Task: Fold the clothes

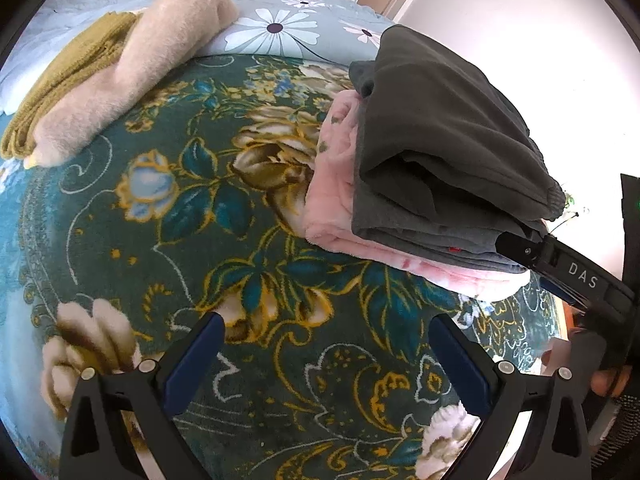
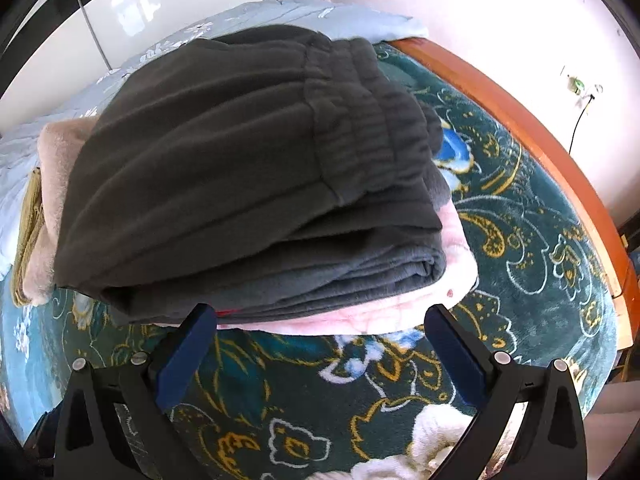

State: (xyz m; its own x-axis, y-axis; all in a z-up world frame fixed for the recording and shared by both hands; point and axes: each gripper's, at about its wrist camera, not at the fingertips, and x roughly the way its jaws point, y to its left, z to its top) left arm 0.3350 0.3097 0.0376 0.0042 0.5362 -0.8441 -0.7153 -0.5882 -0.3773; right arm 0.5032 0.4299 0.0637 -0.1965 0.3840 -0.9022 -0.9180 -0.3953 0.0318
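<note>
Grey sweatpants point(image 2: 248, 168) folded, stacked on pink garment point(image 2: 400, 312); beige pile point(image 1: 132, 68) left of it. Both grippers, left point(image 1: 326, 344) & right point(image 2: 320, 332), wide open, empty. Looks nearly done.

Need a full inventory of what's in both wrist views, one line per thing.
dark garment: 1, dark grey, folded, top of the near pile
pink garment: 1, pale pink, folded, under the dark garment
beige garment: 1, beige, fluffy, folded, far side of the blanket
mustard garment: 1, mustard yellow, folded, beside the beige garment
blanket: 1, dark green with gold and blue flowers, under both piles
quilt: 1, pale blue with white daisies, beyond the blanket
bed frame: 1, orange-brown wood, along the wall
left hand-held gripper: 1, black with blue pads, open over bare blanket
right hand-held gripper: 1, black with blue pads, open at the near pile's edge
</note>
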